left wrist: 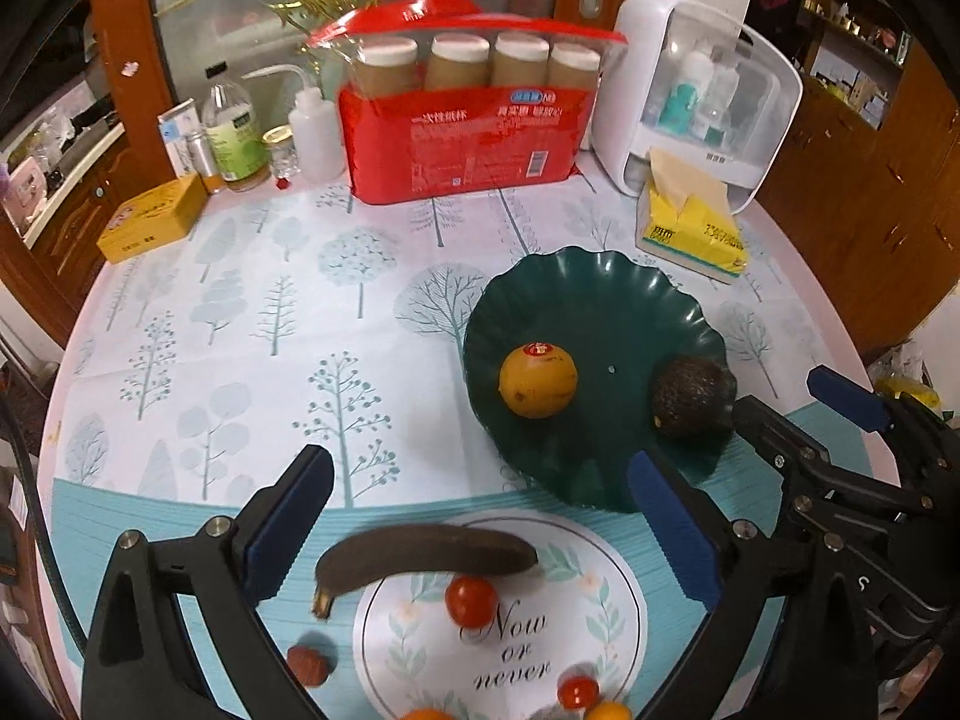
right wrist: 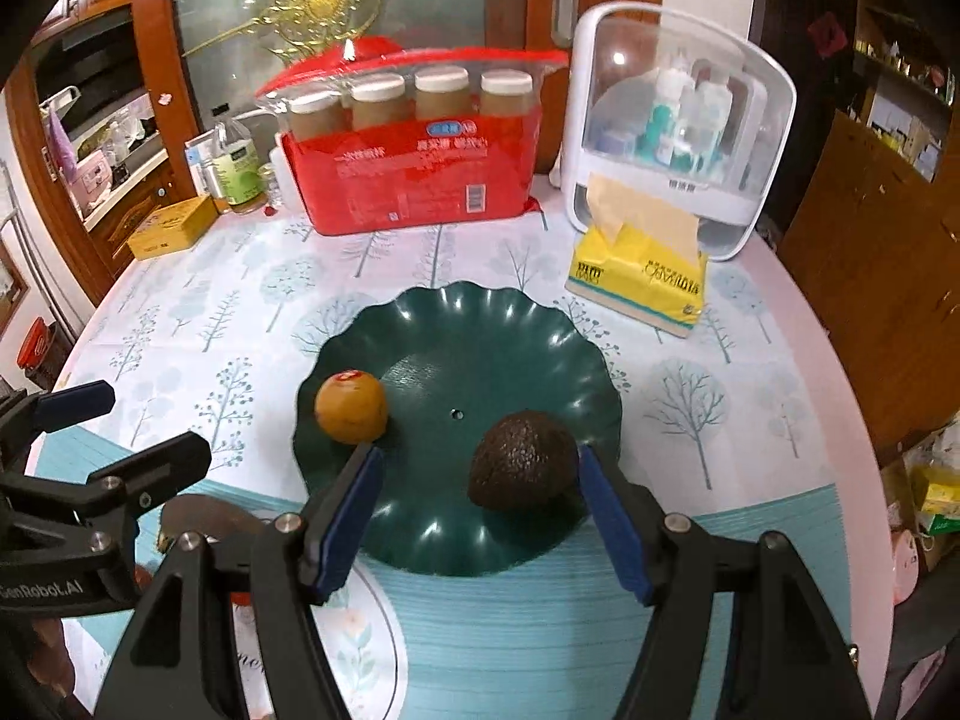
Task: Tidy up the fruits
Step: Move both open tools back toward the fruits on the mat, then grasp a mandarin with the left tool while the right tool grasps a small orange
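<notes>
1. Left tongs [left wrist: 480, 516] spread wide, nothing between the pads; dark overripe banana [left wrist: 427, 558] lies below on the worktop [left wrist: 240, 360].
2. Right tongs [right wrist: 480, 510] spread, empty, pads either side of the dark avocado [right wrist: 522, 468] without pressing.
3. Avocado and stickered orange [right wrist: 351, 407] sit apart in the dark green scalloped plastic plate [right wrist: 480, 324].
4. Red cherry tomato [left wrist: 471, 600] just beside the banana.

Plate [right wrist: 480, 324]: glossy dark green plastic, fluted rim. Avocado [right wrist: 521, 468]: rough, matt skin. Orange [left wrist: 538, 381]: smooth, slight sheen. Table [left wrist: 240, 324]: smooth printed cover. Fingers [left wrist: 288, 525]: blue matt pads.
</notes>
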### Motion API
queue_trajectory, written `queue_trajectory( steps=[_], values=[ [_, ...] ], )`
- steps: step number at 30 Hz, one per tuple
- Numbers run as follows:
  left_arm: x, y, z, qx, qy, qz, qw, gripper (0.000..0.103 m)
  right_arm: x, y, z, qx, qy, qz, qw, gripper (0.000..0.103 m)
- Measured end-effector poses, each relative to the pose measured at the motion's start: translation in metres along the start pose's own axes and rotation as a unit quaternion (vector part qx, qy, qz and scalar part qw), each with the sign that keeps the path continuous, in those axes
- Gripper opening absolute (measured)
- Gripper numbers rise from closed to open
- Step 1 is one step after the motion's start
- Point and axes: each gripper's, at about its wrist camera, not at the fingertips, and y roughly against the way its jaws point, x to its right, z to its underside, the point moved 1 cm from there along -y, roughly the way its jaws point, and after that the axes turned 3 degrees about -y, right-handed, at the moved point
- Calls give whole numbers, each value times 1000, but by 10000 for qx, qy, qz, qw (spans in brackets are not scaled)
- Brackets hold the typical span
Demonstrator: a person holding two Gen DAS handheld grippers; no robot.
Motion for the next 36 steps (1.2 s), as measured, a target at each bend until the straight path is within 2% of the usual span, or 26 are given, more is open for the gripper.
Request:
queue_trajectory(
  steps=[7, 12, 19, 24, 30, 36],
  values=[
    [-3, 48, 23, 335, 33, -74, 9994, 99, -14, 45, 9, 197, 173, -90, 9996, 69],
    [-2, 79, 38, 538, -5, -262, 9982, 99, -25, 75, 18, 316, 333, -181, 9988, 69],
    [-8, 121, 63, 841, 154, -221, 9961, 99, -36, 113, 33, 490, 423, -435, 9970, 69],
    [-11, 133, 81, 827, 223, -260, 9960, 99, -45, 130, 48, 527, 503, -629, 9954, 69],
    [-10, 135, 107, 749, 193, -544, 9955, 99, -47, 134, 69, 434, 531, -805, 9944, 69],
    [-21, 122, 132, 454, 421, -581, 9964, 99, -50, 130, 96, 292, 643, -871, 9937, 69]
  ],
)
